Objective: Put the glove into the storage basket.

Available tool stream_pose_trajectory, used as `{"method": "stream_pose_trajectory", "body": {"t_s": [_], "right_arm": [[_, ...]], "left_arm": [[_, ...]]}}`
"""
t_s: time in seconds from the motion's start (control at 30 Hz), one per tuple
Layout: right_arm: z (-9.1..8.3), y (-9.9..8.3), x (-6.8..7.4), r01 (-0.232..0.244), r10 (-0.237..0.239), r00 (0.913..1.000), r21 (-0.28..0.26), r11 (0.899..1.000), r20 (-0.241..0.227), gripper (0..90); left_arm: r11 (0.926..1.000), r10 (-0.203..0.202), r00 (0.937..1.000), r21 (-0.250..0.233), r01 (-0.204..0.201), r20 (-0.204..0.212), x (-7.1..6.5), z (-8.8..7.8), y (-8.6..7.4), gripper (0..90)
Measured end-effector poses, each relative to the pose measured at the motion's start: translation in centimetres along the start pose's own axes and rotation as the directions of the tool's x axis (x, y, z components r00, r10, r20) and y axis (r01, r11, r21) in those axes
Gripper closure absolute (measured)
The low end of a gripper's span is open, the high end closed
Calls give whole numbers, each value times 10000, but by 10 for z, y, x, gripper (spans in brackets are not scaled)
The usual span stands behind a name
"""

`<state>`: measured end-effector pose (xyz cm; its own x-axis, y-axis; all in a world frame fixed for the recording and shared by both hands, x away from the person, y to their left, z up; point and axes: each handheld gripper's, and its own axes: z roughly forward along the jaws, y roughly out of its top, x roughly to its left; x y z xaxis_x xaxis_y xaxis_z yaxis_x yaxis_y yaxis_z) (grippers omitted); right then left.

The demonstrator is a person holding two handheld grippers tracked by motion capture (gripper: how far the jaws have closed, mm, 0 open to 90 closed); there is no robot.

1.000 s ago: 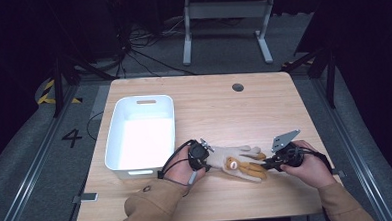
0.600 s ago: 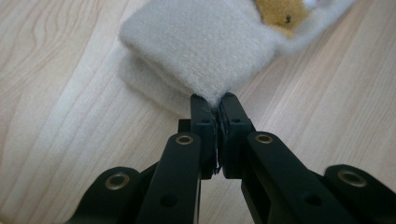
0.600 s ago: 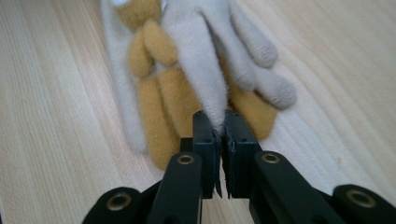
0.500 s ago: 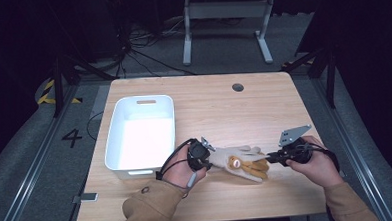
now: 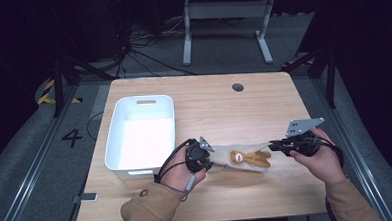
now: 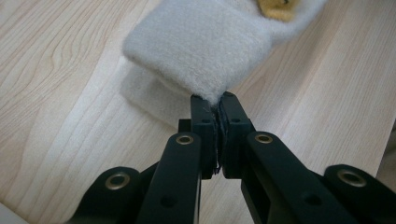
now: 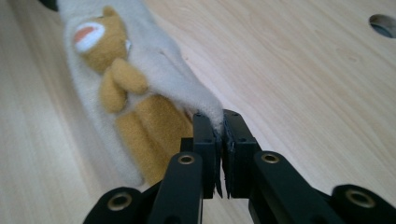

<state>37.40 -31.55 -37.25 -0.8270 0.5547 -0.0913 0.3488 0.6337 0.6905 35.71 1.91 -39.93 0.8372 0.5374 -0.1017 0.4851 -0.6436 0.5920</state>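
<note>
1. Stretching looks like the step in hand in the high view: a cream fleece sock [image 5: 241, 158] with a tan bear figure on it lies along the near part of the wooden table [image 5: 224, 109], pulled between the left gripper [image 5: 206, 151] at its cuff end and the right gripper [image 5: 278, 146] at its toe end. To do it well, I judge both hands should pull evenly along the sock's length and keep it low over the wood, so the fabric flattens without slipping out of either pinch. A white bin [image 5: 141, 133] stands just left of the left hand; its inside appears bare, and the sock is outside it, near its front right corner.

2. Left gripper view: the left gripper [image 6: 217, 108] has its jaws pressed together on a corner of the sock [image 6: 201, 51] cuff. Only a little fleece sits between the tips, so a hard tug could free it; a steady pull suits better. The cuff hangs just above the table [image 6: 70, 93], casting a shadow below.

3. Right gripper view: the right gripper [image 7: 218, 125] is clamped tight on the narrow toe end of the sock [image 7: 154, 60], with the bear figure [image 7: 112, 70] facing up beside the jaws. The hold is likewise at the very edge. The table [image 7: 303, 74] lies beyond, with a round hole [image 7: 384, 23] at its far corner.
</note>
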Motion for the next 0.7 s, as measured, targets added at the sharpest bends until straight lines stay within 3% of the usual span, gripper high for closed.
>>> {"method": "stream_pose_trajectory", "body": {"t_s": [0.2,0.37,0.7], "right_arm": [[11,1,-9,-337,342,9992,-249,9991,188,852],[22,1,-15,-456,464,9986,-282,9986,252,852],[47,-13,-26,-878,879,9961,114,9961,-70,851]], "left_arm": [[9997,114,9999,-231,-116,-97,-1,1,-3,870],[9999,131,9998,-108,-133,-175,-2,9,-6,870],[9986,285,9994,440,-277,-182,-1,25,-12,869]]}}
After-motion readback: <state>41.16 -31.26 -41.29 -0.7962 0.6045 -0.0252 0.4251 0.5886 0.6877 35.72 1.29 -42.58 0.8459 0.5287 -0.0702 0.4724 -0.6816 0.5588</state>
